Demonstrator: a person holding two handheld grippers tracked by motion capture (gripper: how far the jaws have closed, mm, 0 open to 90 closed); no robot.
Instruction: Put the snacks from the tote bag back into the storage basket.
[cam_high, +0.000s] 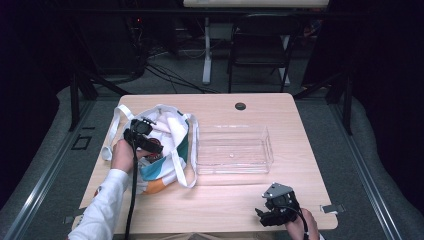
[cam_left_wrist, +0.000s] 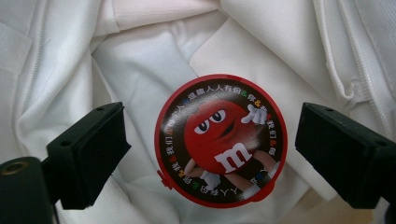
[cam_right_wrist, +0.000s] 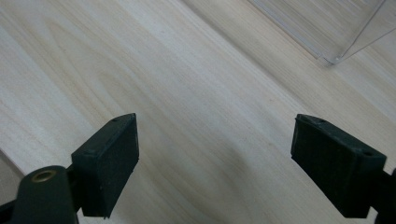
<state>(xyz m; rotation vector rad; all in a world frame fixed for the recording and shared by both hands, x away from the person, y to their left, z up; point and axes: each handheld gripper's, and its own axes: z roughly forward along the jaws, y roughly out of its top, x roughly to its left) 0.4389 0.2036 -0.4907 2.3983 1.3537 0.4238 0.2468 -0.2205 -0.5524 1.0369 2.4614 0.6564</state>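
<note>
The left hand-held gripper (cam_left_wrist: 212, 154) reaches down into the white tote bag (cam_high: 167, 127) at the table's (cam_high: 225, 200) left side. Its jaws stand apart on either side of a round red candy tin (cam_left_wrist: 220, 140) lying on the bag's white lining, neither pad touching it. The right hand-held gripper (cam_right_wrist: 215, 163) hovers released over bare wood near the clear plastic tray (cam_high: 235, 150).

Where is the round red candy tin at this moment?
The round red candy tin lies inside the white tote bag at the table's left side, between the open left gripper jaws, untouched.
</note>
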